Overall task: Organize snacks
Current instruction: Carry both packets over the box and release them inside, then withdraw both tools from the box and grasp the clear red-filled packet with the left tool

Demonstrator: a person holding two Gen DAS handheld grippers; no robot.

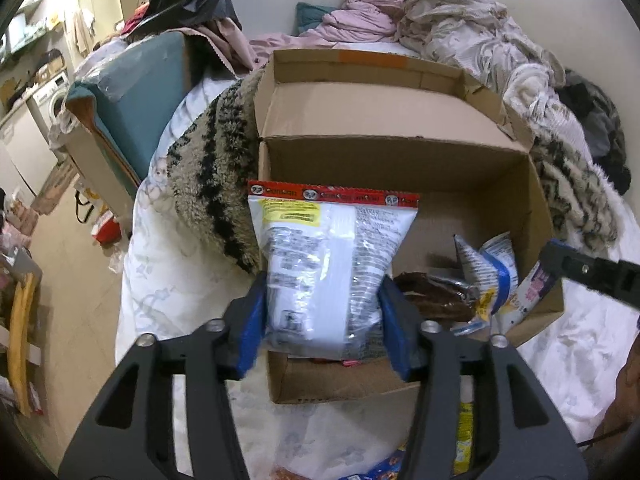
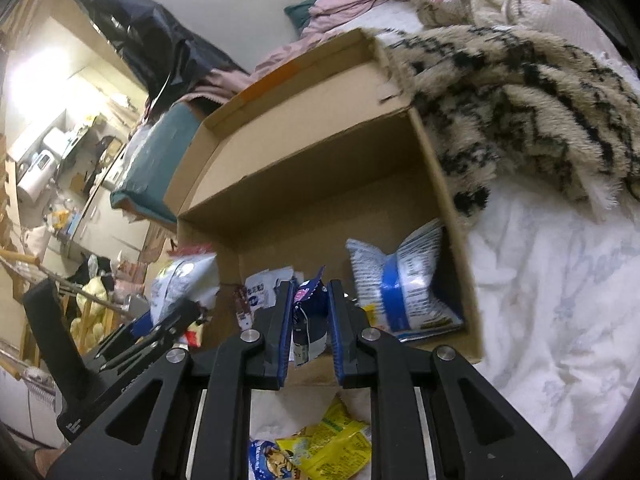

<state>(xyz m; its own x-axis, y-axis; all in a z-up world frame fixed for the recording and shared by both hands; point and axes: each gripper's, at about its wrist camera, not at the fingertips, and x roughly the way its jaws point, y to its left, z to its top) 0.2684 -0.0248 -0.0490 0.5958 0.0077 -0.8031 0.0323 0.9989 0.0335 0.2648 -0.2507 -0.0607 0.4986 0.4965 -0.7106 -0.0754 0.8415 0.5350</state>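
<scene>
Left tongs hiding box floor, packets half-seen

Looking at a lived-in home, a bedroom opening onto a utility or kitchen corner. Resting on a bed with a white printed sheet: an open cardboard box, a shaggy beige-and-black throw, heaped pink and cream bedding against the wall. Showing at far left: a front-loading washing machine, cabinets, shelving with small appliances. Cluttering the floor: bags, boxes, a teal cushion leaning on cardboard.
</scene>
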